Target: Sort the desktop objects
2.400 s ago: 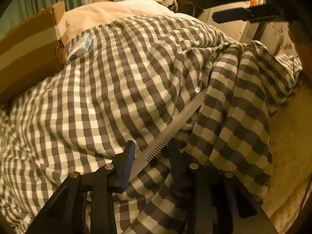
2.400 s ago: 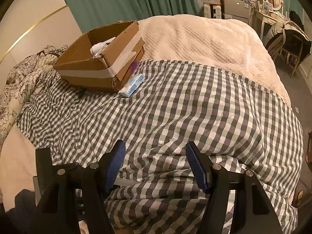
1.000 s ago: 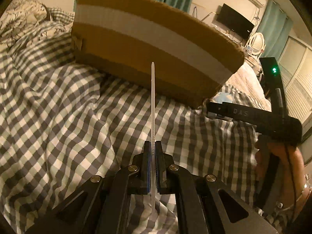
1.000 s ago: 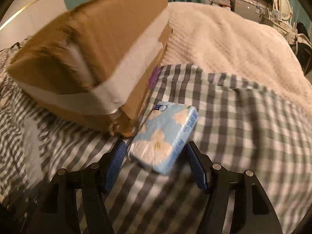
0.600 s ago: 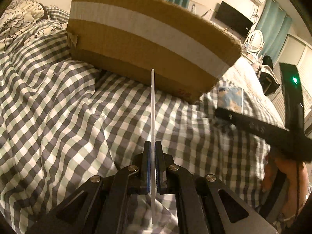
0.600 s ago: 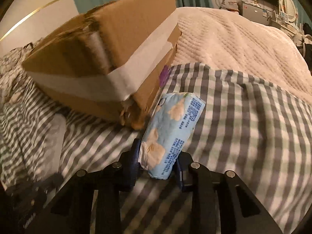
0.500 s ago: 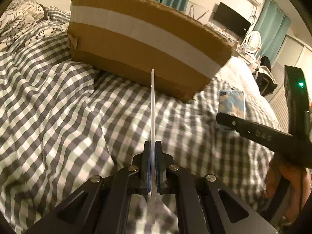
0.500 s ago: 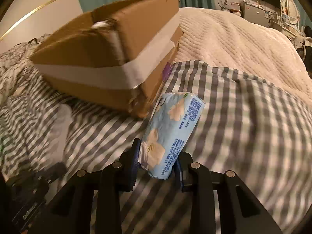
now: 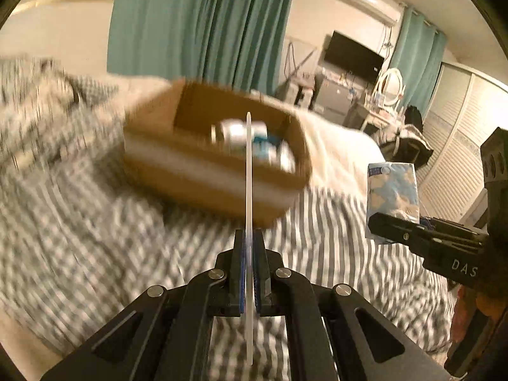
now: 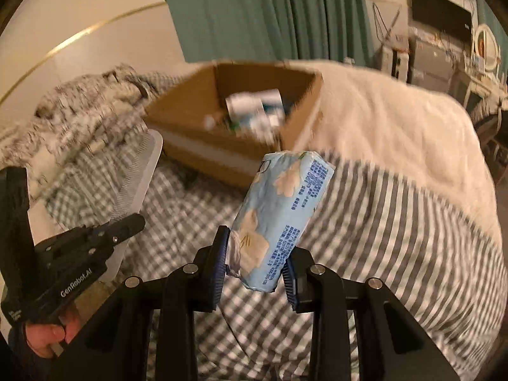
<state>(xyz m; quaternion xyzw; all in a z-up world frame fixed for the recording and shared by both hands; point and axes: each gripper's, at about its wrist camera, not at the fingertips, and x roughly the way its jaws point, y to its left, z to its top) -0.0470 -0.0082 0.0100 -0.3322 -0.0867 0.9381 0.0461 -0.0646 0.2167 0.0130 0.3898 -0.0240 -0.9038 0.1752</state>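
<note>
Left tool: clenched on a thin white comb, seen edge-on in its own view, the blade standing out ahead of the tips and pointing toward the box. In the right wrist view the comb shows its flat side and teeth, held above the checked blanket.

Cardboard box: open-topped, on the bed ahead of both tools, with a few blurred items inside; I cannot tell what they are.

Right tool: grasping a light blue tissue pack by its lower end, the pack tilted up and off the blanket, near the box's front wall but apart from it.

Step in hand: both things look to be lifted and carried toward the box, neither yet over its opening.

Next move: likely each tool has to clear the near rim, get above the opening and then let go; the long comb probably needs tipping down so it lands inside and not across the rim.
</note>
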